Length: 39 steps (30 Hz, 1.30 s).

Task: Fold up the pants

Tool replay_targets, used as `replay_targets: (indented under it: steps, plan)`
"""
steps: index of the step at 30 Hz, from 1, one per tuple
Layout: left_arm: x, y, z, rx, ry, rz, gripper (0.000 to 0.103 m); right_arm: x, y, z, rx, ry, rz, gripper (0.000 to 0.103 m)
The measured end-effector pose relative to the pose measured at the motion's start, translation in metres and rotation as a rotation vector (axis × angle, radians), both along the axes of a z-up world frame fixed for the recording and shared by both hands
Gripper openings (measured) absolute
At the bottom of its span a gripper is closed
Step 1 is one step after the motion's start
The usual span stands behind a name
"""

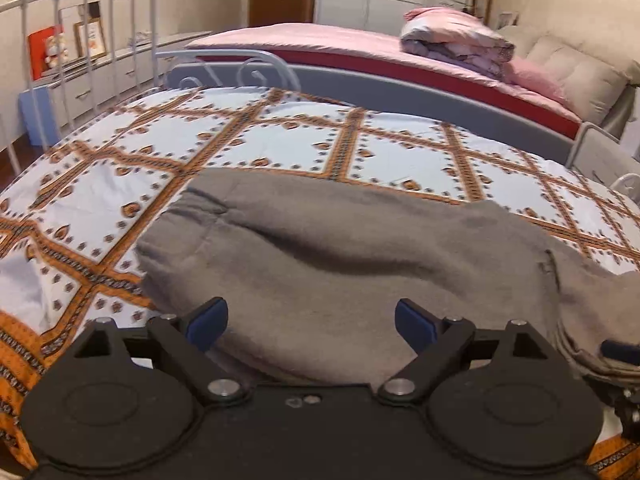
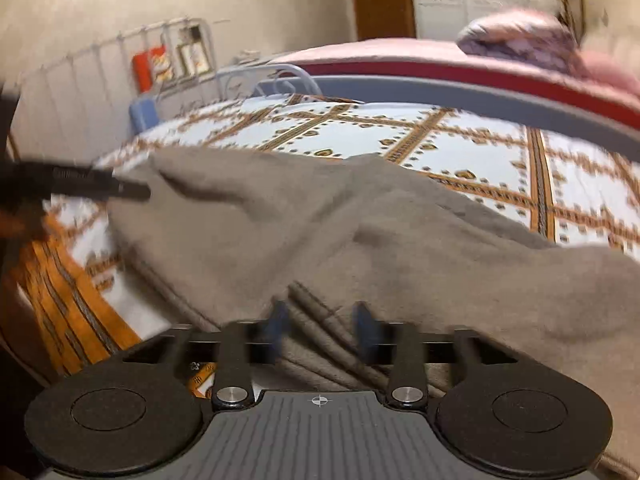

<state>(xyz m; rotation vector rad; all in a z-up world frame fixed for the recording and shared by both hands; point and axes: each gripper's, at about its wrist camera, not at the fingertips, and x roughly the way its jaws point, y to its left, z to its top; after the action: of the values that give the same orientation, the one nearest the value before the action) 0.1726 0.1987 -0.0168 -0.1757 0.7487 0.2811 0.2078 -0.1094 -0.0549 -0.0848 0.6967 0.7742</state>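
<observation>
Grey fleece pants (image 1: pixel 340 248) lie spread across a bedspread (image 1: pixel 280 144) patterned in white, blue and orange. My left gripper (image 1: pixel 311 320) hovers over their near edge, open wide, with only cloth below and nothing pinched. In the right wrist view the pants (image 2: pixel 300 232) fill the middle, with stacked folds of cloth at the near edge. My right gripper (image 2: pixel 322 320) is blurred and stands open over those folds with a clear gap between its fingers. A dark blurred bar, the left gripper (image 2: pixel 100 184), reaches over the pants' left end.
A white metal bed frame (image 1: pixel 100 40) rises at the far left of the bed. Beyond a grey rail (image 1: pixel 400 96) stands a second bed with a pink sheet (image 1: pixel 320 44), a folded quilt (image 1: pixel 456 40) and beige cushions (image 1: pixel 580 76).
</observation>
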Motion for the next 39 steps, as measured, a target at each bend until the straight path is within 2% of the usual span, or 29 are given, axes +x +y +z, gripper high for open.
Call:
replay_targets:
  steps: [3,7,8,10,12,13,16,18,20,21,22,23,28,29,31,34,36,37,38,39]
  plan:
    - [-0.006,0.015,0.001,0.0,0.002,0.058,0.084,-0.007,0.006,0.0,-0.025,-0.08,0.028,0.06]
    - [-0.018,0.039,-0.004,-0.031,0.021,0.122,0.084,0.001,0.019,-0.006,-0.065,-0.066,0.043,0.059]
    - [-0.021,0.043,-0.005,-0.033,0.025,0.131,0.084,0.003,0.023,-0.01,-0.096,-0.056,0.039,0.056]
    - [-0.027,0.05,-0.007,-0.03,0.033,0.14,0.084,0.003,0.024,-0.015,-0.146,-0.065,0.025,0.035]
    - [-0.032,0.056,-0.008,-0.034,0.038,0.152,0.084,0.007,0.021,-0.012,-0.119,-0.064,0.005,0.021]
    - [-0.034,0.058,-0.009,-0.038,0.041,0.158,0.084,0.008,0.017,-0.007,-0.082,-0.061,-0.007,0.02]
    - [-0.036,0.061,-0.009,-0.038,0.047,0.162,0.084,0.003,0.011,0.011,0.005,-0.13,-0.029,0.02]
    - [-0.036,0.059,-0.009,-0.035,0.054,0.156,0.084,-0.001,0.016,0.012,0.028,-0.135,0.014,0.02]
    - [-0.034,0.055,-0.01,-0.025,0.062,0.142,0.084,-0.009,0.034,-0.001,-0.053,-0.14,0.074,0.021]
    - [-0.033,0.053,-0.011,-0.015,0.069,0.136,0.084,-0.011,0.048,-0.015,-0.146,-0.112,0.108,0.029]
    - [-0.033,0.051,-0.012,-0.006,0.075,0.13,0.084,-0.017,0.051,-0.022,-0.171,-0.142,0.114,0.032]
    - [-0.032,0.05,-0.012,0.0,0.078,0.125,0.084,-0.022,0.048,-0.02,-0.149,-0.174,0.106,0.033]
    - [-0.03,0.049,-0.014,-0.002,0.083,0.125,0.084,-0.013,0.014,0.006,0.016,-0.117,0.043,0.035]
    - [-0.03,0.048,-0.014,0.002,0.084,0.125,0.084,-0.008,0.013,0.004,0.001,-0.091,0.023,0.035]
    - [-0.029,0.045,-0.014,0.006,0.085,0.119,0.084,0.008,0.015,-0.015,-0.061,0.043,0.03,0.036]
    - [-0.029,0.042,-0.014,0.014,0.089,0.105,0.084,0.009,0.005,-0.005,0.004,0.034,-0.002,0.036]
    - [-0.029,0.042,-0.015,0.017,0.092,0.104,0.085,0.008,0.0,0.007,0.065,-0.027,-0.032,0.036]
    - [-0.029,0.042,-0.016,0.016,0.094,0.104,0.085,0.01,0.003,0.005,0.051,-0.027,-0.032,0.036]
    - [-0.03,0.043,-0.016,0.015,0.096,0.105,0.085,0.015,0.009,0.0,0.015,0.01,-0.027,0.036]
    - [-0.03,0.043,-0.016,0.013,0.097,0.106,0.085,0.024,0.015,-0.011,-0.027,0.083,-0.016,0.036]
